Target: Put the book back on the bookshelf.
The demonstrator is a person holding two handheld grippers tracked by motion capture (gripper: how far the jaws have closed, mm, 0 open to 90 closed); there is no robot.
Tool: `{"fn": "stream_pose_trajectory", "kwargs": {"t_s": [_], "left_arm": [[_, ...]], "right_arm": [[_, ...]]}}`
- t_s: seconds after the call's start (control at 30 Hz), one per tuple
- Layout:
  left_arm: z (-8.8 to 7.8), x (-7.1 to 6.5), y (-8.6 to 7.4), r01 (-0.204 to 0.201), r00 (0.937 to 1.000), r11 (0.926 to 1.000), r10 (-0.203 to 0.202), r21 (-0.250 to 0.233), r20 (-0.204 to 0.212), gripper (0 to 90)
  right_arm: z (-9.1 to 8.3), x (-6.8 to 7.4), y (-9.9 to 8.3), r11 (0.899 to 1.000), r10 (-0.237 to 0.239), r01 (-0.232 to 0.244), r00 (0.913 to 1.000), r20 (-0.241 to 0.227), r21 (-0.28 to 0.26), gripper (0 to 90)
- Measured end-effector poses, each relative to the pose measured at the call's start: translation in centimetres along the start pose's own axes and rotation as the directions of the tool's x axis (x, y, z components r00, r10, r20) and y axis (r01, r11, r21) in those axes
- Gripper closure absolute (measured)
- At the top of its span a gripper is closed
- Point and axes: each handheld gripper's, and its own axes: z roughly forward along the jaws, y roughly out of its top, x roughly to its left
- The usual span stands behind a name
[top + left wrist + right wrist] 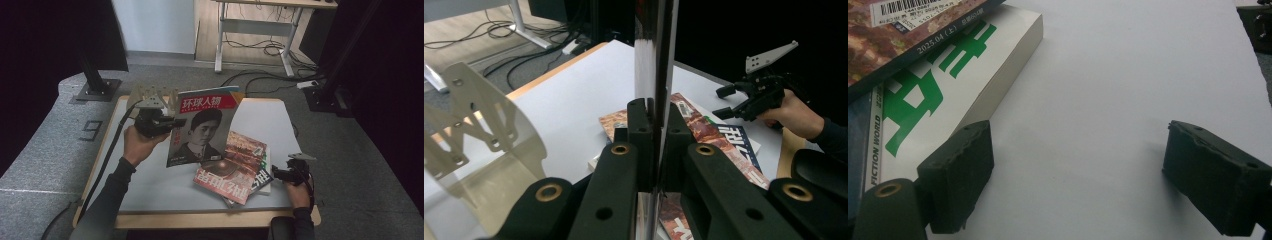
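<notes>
Grey carpet and trailing cables surround the white table (150, 185). Above it, a portrait magazine (202, 127) is held upright, clamped by its edge in the left gripper (167, 122), presumably so it can be carried to the wire rack (152, 95) just behind. Right of that magazine, a magazine stack (240, 167) lies flat; the right gripper (277, 175) waits just beside the stack, jaws released.

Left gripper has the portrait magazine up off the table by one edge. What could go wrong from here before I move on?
1. The left gripper pinches the portrait magazine only at one edge, so the thin, glossy cover may sag or slip out.
2. Its lower corner hangs close over the red magazine on the stack; swinging it could drag that stack.
3. The white rack stands right behind the left gripper and could be bumped.
</notes>
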Motion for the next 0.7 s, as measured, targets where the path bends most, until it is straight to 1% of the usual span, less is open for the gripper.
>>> {"fn": "stream_pose_trajectory", "kwargs": {"t_s": [0.03,0.07,0.1,0.13,0.23,0.3,0.4,0.47,0.53,0.57,0.6,0.7], "left_arm": [[0.0,0.0,0.0,0.0,1.0,1.0,0.0,0.0,0.0,86.9],[-0.5,0.2,-0.1,0.006,0.9999,1.0,-0.006,-0.007,-0.009,86.8],[-0.5,0.2,-0.1,0.006,0.9999,1.0,-0.006,-0.007,-0.009,86.8],[-1.0,0.5,-0.3,0.013,0.9998,0.9999,-0.013,-0.01,-0.015,86.9],[-1.3,0.7,-0.4,0.019,0.9995,0.9998,-0.019,-0.011,-0.024,86.8],[-2.0,1.1,-0.6,0.027,0.9987,0.9995,-0.028,-0.014,-0.042,86.9],[-2.6,1.4,-0.7,0.03,0.9976,0.9995,-0.03,-0.012,-0.063,86.9],[-2.8,1.5,-0.7,0.031,0.9971,0.9994,-0.032,-0.01,-0.069,86.9],[-3.2,1.7,-0.8,0.028,0.9958,0.9996,-0.029,-0.008,-0.087,86.9],[-3.2,1.7,-0.8,0.028,0.9958,0.9996,-0.029,-0.008,-0.087,86.9],[-3.6,1.9,-0.9,0.029,0.9943,0.9995,-0.03,-0.008,-0.102,87.0],[-3.9,2.0,-1.0,0.035,0.9936,0.9993,-0.036,-0.012,-0.108,87.0]], "right_arm": [[0.0,0.0,0.0,1.0,0.0,0.0,1.0,0.0,0.0,12.4],[0.0,0.0,0.0,1.0,0.0,0.0,1.0,0.0,0.001,12.4],[0.0,0.0,0.0,1.0,0.0,0.0,1.0,-0.001,0.0,12.4],[0.0,0.0,0.0,1.0,0.0,0.0,1.0,-0.001,0.001,12.4],[0.0,0.0,0.0,1.0,0.0,0.0,1.0,0.0,0.0,12.4],[0.0,0.0,0.0,1.0,0.0,0.0,1.0,-0.001,0.0,12.4],[0.0,0.0,0.0,1.0,0.0,0.0,1.0,0.0,0.0,12.3],[0.0,0.0,0.0,1.0,0.001,-0.001,1.0,0.0,-0.001,12.3],[0.0,0.0,0.0,1.0,0.0,0.0,1.0,0.0,0.001,12.3],[0.0,0.0,0.0,1.0,0.0,0.0,1.0,-0.001,0.0,12.3],[0.0,0.0,0.0,1.0,0.001,-0.001,1.0,0.0,0.0,12.3],[0.0,0.0,0.0,1.0,0.001,-0.001,1.0,-0.001,0.0,12.3]]}}
